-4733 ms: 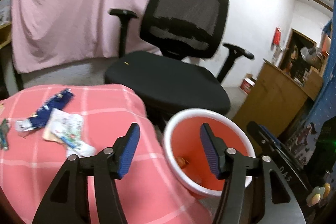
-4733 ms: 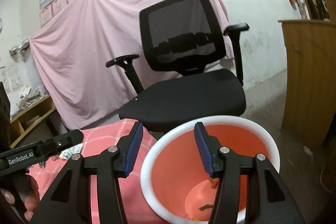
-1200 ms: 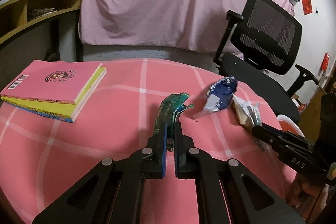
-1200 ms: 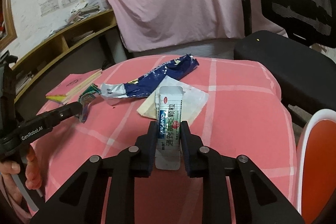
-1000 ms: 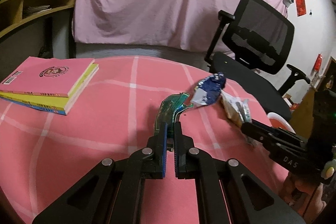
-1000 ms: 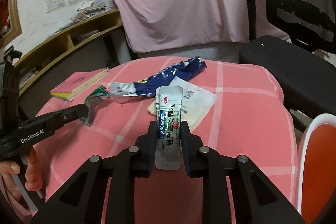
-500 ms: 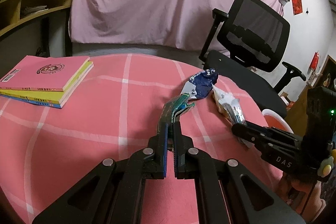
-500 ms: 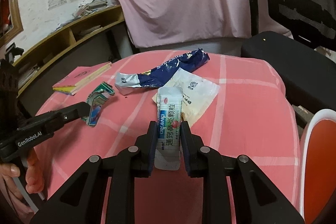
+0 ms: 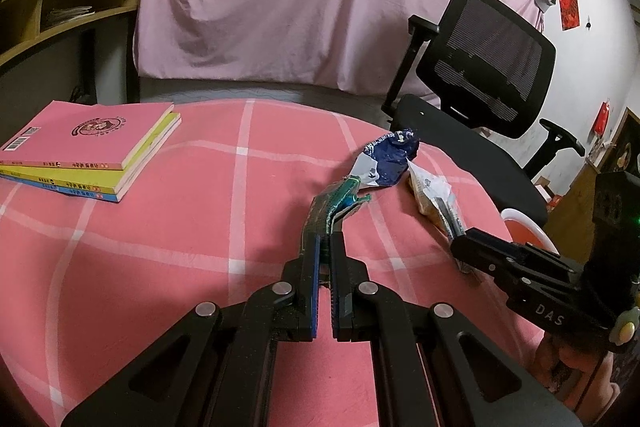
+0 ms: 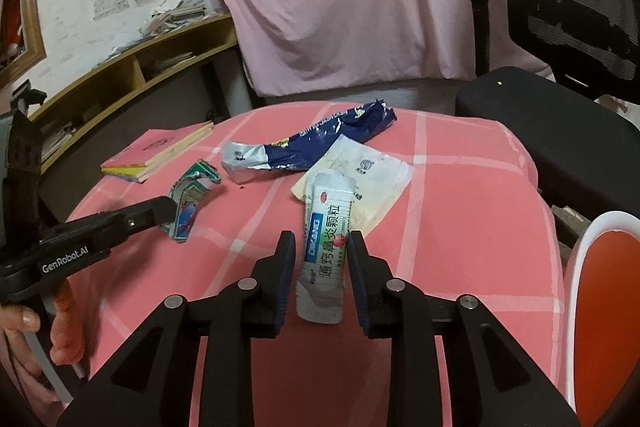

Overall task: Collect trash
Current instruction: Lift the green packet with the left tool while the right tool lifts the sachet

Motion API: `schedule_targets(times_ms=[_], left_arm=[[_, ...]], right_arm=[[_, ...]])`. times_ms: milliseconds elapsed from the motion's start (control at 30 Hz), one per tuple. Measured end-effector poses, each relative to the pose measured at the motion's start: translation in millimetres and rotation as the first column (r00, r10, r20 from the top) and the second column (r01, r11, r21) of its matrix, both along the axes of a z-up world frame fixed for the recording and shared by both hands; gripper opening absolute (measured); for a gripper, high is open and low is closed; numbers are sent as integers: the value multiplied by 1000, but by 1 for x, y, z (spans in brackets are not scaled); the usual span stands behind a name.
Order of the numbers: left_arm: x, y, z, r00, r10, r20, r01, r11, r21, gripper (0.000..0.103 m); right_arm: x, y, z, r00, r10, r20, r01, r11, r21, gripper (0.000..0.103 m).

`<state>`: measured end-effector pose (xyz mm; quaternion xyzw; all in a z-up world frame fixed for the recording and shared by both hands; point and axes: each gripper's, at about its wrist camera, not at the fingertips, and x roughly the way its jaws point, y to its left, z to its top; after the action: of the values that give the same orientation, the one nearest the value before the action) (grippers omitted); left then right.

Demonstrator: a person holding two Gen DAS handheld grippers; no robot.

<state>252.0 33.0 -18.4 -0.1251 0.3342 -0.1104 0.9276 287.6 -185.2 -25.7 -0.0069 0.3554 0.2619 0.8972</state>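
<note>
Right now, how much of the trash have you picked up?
Two pieces are in hand: the left gripper pinches a green wrapper, and the right gripper holds a white sachet. The blue wrapper and white packet remain on the table. The bin waits beside it.

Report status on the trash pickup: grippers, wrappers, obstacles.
Left gripper shut on green wrapper. Right gripper shut on white sachet. Blue wrapper and flat white packet on table. Bin to right, path clear.

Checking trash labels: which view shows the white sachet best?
The right wrist view: the white sachet faces the camera between the right gripper's fingers, print readable. The left wrist view shows only its edge.
</note>
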Motion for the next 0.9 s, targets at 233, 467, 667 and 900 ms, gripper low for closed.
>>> schedule_targets(times_ms=[233, 467, 667, 900], left_arm=[[0, 0, 0, 1000, 1, 2, -1, 1000, -3, 2], [-3, 0, 1, 1000, 1, 6, -1, 1000, -7, 2], [-15, -6, 10, 998, 1, 56, -1, 1000, -7, 2], [-35, -25, 27, 984, -4, 180, 7, 1000, -15, 2]], right_arm=[[-1, -3, 1, 1000, 0, -3, 0, 1000, 21, 20], [-4, -8, 4, 1000, -1, 7, 1, 999, 46, 21], [-17, -9, 12, 997, 14, 78, -17, 999, 48, 20], [-44, -19, 32, 969, 7, 247, -33, 995, 98, 21]])
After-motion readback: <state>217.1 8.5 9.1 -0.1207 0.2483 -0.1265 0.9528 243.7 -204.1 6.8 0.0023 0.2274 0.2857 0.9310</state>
